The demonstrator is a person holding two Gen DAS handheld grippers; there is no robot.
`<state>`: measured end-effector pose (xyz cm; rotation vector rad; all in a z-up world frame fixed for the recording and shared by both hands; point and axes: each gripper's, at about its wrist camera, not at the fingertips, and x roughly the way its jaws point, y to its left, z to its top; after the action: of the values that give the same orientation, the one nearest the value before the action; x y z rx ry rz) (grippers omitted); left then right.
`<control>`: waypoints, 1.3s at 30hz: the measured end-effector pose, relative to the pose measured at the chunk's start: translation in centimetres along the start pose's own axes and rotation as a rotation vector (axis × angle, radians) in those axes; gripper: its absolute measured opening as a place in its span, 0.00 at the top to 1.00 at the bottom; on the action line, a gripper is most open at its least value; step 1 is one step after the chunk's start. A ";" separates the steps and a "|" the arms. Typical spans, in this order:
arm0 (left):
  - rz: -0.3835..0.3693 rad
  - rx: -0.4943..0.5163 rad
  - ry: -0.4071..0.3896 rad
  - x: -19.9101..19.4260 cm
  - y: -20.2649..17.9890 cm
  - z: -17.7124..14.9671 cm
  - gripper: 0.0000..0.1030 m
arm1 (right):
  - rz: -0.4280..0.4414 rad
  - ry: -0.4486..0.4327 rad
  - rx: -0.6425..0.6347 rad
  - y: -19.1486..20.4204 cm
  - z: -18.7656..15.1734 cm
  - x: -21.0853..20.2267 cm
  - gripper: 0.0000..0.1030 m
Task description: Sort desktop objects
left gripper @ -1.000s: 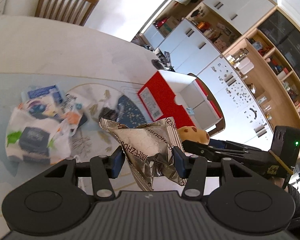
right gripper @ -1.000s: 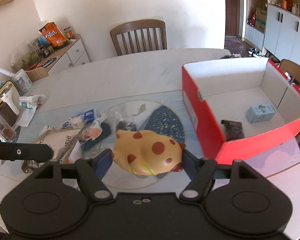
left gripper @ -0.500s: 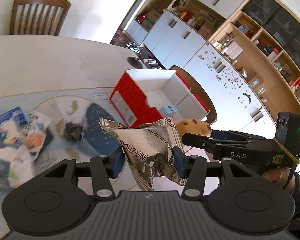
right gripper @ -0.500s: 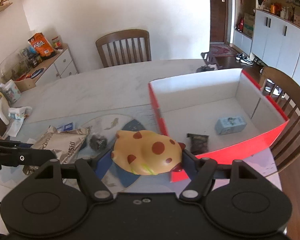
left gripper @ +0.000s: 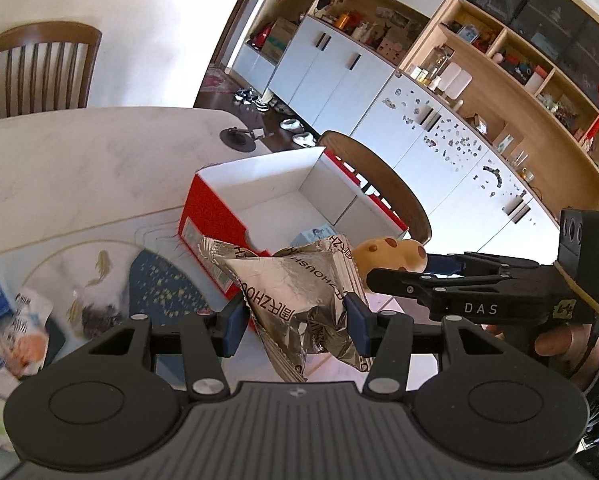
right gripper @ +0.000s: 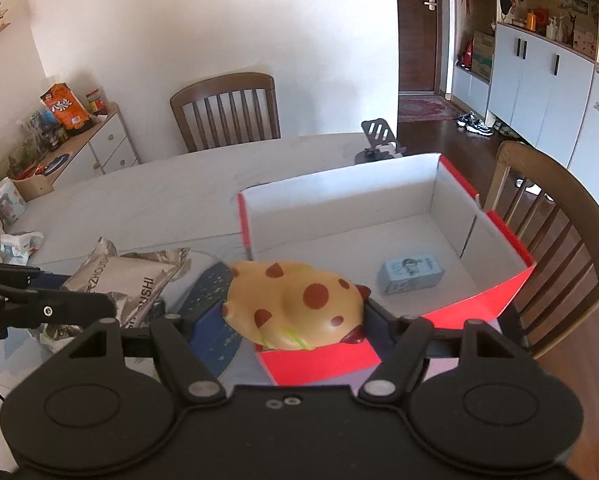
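My left gripper (left gripper: 295,326) is shut on a crumpled silver snack bag (left gripper: 295,288), held above the table beside the red box (left gripper: 215,220). The bag also shows in the right wrist view (right gripper: 131,280). My right gripper (right gripper: 295,320) is shut on a yellow toy with red spots (right gripper: 295,304), held over the near corner of the red box (right gripper: 499,292). The toy also shows in the left wrist view (left gripper: 391,254). The open box has a white inside and holds a small light-blue carton (right gripper: 411,276).
Loose packets (left gripper: 15,336) and a dark pouch (left gripper: 95,312) lie on the patterned mat (left gripper: 159,288) at the left. Wooden chairs (right gripper: 227,108) stand at the far side and at the right (right gripper: 555,216). A black phone stand (right gripper: 379,144) sits behind the box.
Both grippers have moved right, toward the red box, carrying the bag and the toy. The toy now hangs over the box's near corner. The packet pile has slid to the left edge.
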<state>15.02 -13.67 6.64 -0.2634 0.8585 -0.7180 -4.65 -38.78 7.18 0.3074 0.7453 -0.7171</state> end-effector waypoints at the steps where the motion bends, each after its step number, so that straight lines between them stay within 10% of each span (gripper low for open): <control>1: 0.003 0.005 0.001 0.3 -0.2 0.2 0.51 | -0.001 -0.001 -0.002 -0.3 0.1 0.0 0.29; 39: 0.190 0.260 0.139 16.6 -5.8 9.5 0.51 | -0.041 0.129 -0.072 -10.3 3.7 6.5 0.29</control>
<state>26.90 -29.75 5.58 0.1004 0.8982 -0.6671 -6.53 -51.20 5.04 0.2746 0.9001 -0.7124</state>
